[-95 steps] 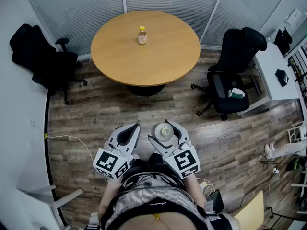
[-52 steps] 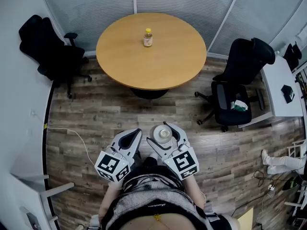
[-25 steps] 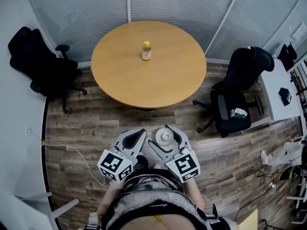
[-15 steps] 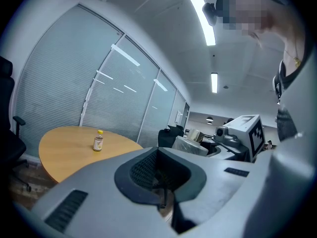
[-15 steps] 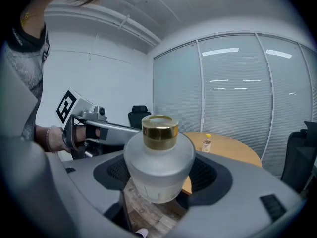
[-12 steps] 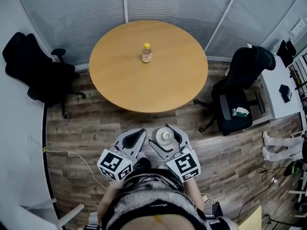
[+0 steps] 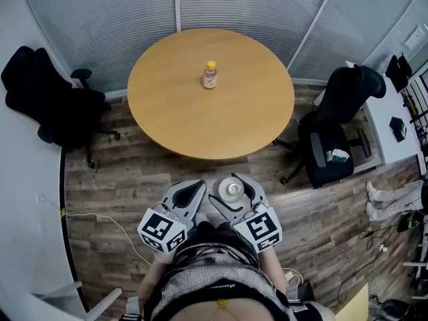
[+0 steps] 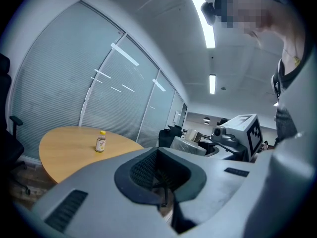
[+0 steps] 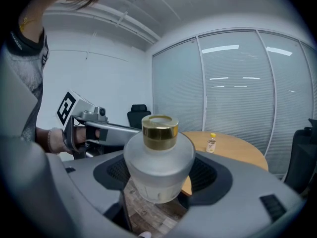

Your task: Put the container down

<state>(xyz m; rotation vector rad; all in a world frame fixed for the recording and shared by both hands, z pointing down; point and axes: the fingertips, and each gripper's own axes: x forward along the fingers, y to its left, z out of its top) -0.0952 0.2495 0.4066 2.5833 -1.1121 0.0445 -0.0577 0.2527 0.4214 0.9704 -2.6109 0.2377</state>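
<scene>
1. The container [image 9: 159, 162] is a squat frosted jar with a gold cap, standing upright. Its cloudy wall hides whether anything is inside.
2. A small bottle [image 7: 210, 75] with a yellow cap stands upright on the round wooden desk [image 7: 221, 122], towards the far side of its top. It looks to hold a pale amber fill behind a label.
3. The right claw [image 7: 232, 187] is clamped on the container, one dark pad against each side of the jar's body. The cap stands clear above the jaws.
4. The container is held in the air above the wood-plank floor [image 7: 120, 172], close in front of the person's body. It is well short of the desk's near edge and well apart from the small bottle.
5. The left claw [image 8: 166, 195] has its jaws together with nothing between them. It sits just beside the right claw, on that claw's left.
6. Against the head view of half a second ago, both claws keep the same place and the jar stays gripped. The desk and small bottle sit slightly further right in the picture.
7. Against the oldest view, the desk's near edge lies closer to the claws.
</scene>
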